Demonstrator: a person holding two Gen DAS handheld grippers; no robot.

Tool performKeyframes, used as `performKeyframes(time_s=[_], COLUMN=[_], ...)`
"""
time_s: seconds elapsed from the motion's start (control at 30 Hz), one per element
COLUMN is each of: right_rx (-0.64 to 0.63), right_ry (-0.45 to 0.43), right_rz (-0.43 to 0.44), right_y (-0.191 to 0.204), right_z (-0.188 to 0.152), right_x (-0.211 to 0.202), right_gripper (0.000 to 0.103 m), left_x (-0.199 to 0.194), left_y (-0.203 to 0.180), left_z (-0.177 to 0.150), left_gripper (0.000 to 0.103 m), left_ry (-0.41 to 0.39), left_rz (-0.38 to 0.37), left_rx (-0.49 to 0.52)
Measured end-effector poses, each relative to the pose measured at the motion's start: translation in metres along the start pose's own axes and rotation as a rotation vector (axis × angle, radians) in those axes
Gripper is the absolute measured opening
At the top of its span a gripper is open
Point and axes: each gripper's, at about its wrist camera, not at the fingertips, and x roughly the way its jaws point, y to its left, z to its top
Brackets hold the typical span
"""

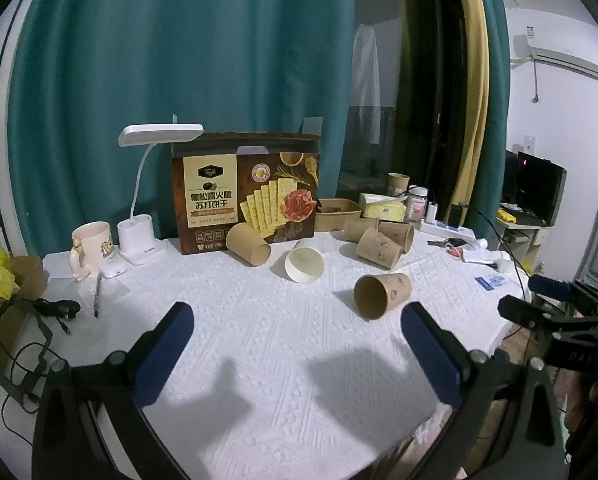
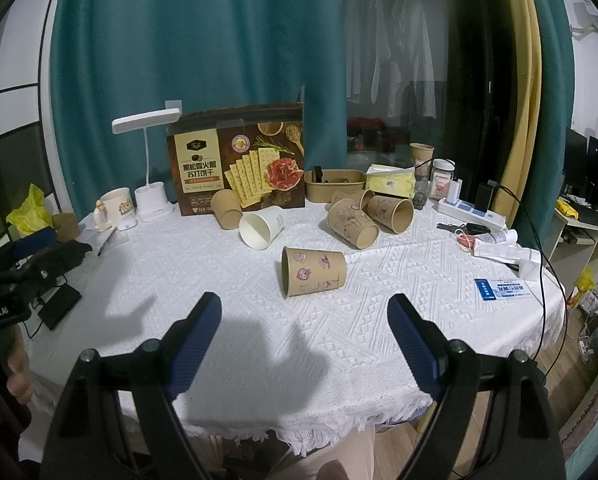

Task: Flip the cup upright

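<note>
While we hover both grippers over the worktop (image 2: 339, 344), the right gripper (image 2: 304, 316) has its fingers wide apart with nothing between them, and the left gripper (image 1: 297, 326) looks the same. Just beyond lies the nearest cup (image 2: 314, 271), brown with stickers, on its side. Farther back we've got a white cup (image 2: 262, 227) and more brown ones tipped over, then the cracker box (image 2: 239, 164) and lamp (image 2: 149, 160) by the curtain.
</note>
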Motion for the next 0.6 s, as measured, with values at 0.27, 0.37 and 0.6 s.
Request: performKeyframes(time_s=[0.27, 0.37, 0.6], right_rx=[0.001, 0.002, 0.005], right_ry=[0.000, 0.002, 0.012], right_rz=[-0.001, -0.001, -0.005], right_y=[0.000, -0.002, -0.011], right_z=[0.001, 0.005, 0.007], right_x=[0.001, -0.001, 0.009], right_gripper=[0.083, 0.083, 0.083], left_x=[0.000, 0.000, 0.020], left_y=[0.000, 0.001, -0.002], left_z=[-0.001, 0.004, 0.009], left_gripper=[0.103, 0.103, 0.103], left_ry=[-0.001, 0.000, 0.037], left_rz=[0.000, -0.001, 0.000], left_rx=[0.003, 0.011, 0.021])
